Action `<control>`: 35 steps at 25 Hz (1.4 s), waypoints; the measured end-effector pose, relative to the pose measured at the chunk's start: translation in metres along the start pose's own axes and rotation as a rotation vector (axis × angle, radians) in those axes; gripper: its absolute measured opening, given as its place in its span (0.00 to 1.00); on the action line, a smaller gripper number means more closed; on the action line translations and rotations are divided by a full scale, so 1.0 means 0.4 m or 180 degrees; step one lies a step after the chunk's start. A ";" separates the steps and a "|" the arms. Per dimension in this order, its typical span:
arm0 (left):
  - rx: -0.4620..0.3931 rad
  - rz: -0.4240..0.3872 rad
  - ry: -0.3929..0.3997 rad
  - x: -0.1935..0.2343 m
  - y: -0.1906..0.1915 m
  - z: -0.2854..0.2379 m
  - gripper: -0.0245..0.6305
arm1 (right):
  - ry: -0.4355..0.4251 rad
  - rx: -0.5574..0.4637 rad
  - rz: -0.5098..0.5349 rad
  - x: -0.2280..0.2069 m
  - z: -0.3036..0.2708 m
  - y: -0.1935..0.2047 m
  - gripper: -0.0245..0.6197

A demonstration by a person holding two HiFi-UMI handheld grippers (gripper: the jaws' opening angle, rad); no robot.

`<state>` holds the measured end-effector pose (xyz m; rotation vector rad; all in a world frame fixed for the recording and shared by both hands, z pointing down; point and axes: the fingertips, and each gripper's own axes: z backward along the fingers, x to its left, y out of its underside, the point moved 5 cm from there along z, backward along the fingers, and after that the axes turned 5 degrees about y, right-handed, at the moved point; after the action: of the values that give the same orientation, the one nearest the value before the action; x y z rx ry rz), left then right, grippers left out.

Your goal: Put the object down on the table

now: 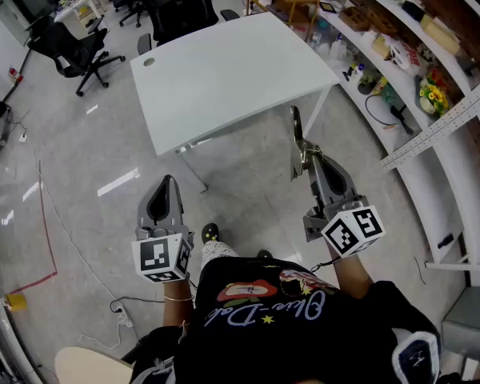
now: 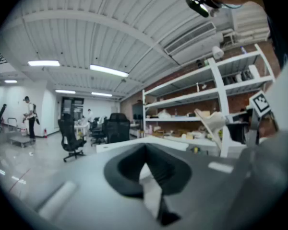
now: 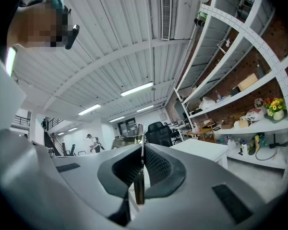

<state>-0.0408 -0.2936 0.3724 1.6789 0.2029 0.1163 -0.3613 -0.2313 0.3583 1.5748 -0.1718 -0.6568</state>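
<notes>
— Left to right, what have we here?
— Our left tongs (image 1: 167, 184), pressed together on nothing, hang low. The white worktop (image 1: 224, 70) lies ahead of both hands. Our right tongs (image 1: 308, 160) are clamped on a slim metal utensil (image 1: 296, 130), its long axis pointing forward at the worktop's near edge.
— A spoon?
— We cannot say. Its head is small here, and edge-on in the right gripper view.
</notes>
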 end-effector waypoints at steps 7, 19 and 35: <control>-0.0032 -0.0006 0.0068 0.229 0.032 -0.149 0.04 | 0.0094 -0.0068 0.0007 0.065 -0.248 0.048 0.06; 0.0029 -0.0136 0.1132 0.724 -0.020 -0.541 0.04 | 0.0913 -0.0213 -0.0088 0.286 -0.780 0.116 0.06; 0.0107 -0.0081 0.1658 0.746 -0.040 -0.814 0.04 | 0.1366 -0.0223 -0.0034 0.233 -0.908 0.110 0.06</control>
<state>0.1865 0.0853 0.3825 1.6519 0.6185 0.5345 -0.0908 0.0320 0.3632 1.6119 0.1777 -0.3172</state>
